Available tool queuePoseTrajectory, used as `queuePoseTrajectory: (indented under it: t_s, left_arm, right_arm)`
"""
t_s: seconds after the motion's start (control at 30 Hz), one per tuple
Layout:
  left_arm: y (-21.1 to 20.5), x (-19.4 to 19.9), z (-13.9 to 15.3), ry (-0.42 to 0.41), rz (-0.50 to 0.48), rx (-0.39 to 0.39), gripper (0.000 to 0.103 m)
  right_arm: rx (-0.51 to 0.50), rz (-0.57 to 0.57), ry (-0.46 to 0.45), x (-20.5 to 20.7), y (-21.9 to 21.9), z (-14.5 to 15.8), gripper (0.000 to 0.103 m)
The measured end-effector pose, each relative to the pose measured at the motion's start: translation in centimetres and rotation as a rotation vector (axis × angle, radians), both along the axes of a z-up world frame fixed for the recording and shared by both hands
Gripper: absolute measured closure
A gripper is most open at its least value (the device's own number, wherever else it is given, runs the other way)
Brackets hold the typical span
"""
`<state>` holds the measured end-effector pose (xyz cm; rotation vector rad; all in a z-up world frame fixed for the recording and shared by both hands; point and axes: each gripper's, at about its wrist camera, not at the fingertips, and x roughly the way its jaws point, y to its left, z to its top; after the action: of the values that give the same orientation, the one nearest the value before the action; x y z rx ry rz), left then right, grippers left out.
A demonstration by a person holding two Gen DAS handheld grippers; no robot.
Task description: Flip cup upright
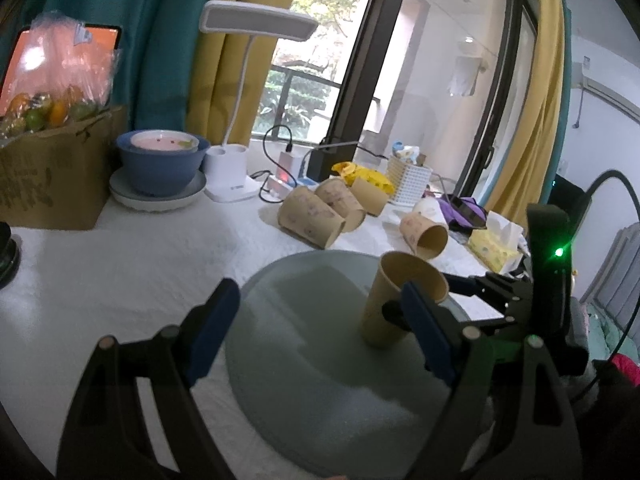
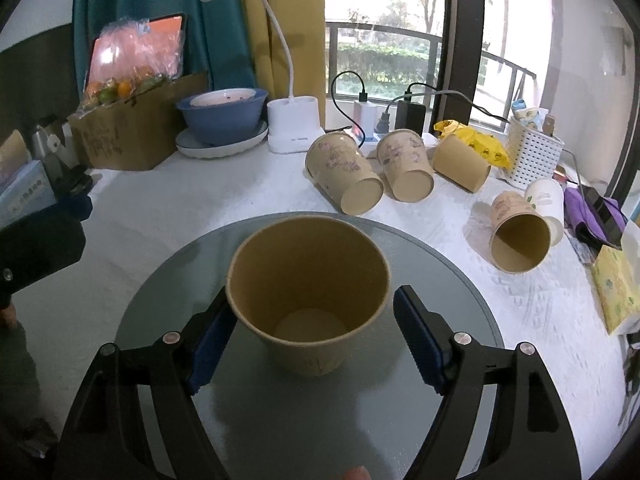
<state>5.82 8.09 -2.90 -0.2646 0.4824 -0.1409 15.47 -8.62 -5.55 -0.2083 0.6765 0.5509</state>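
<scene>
A brown paper cup point(image 2: 308, 292) stands upright, mouth up, on a round grey-green mat point(image 2: 168, 280). My right gripper point(image 2: 310, 336) is open, its blue pads either side of the cup; the left pad looks close to the wall, the right pad stands clear of it. In the left wrist view the same cup point(image 1: 396, 300) stands on the mat point(image 1: 304, 320), with the right gripper's fingers point(image 1: 460, 284) beside it. My left gripper point(image 1: 320, 332) is open and empty, low over the mat, left of the cup.
Several paper cups point(image 2: 348, 176) lie on their sides on the white table behind the mat, one more point(image 2: 516, 232) at the right. A blue bowl point(image 2: 224, 116), desk lamp point(image 2: 292, 124), cardboard box point(image 2: 132, 136), white basket point(image 2: 532, 152) and tissue pack point(image 2: 616, 292) line the edges.
</scene>
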Motion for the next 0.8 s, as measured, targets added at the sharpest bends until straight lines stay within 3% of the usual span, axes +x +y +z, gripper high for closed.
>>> queuePoseTrajectory:
  t_s: [0.57, 0.8]
  left_arm:
    - [-3.4, -4.2, 4.6, -0.090, 0.009, 0.057, 0.018]
    - [-5.0, -6.1, 6.9, -0.131, 0.006, 0.073, 0.011]
  right_arm:
    - [0.098, -0.025, -0.114, -5.4, -4.6, 6.5, 0.021]
    - [0.143, -0.041, -0.175, -7.7, -6.8, 9.4, 0.021]
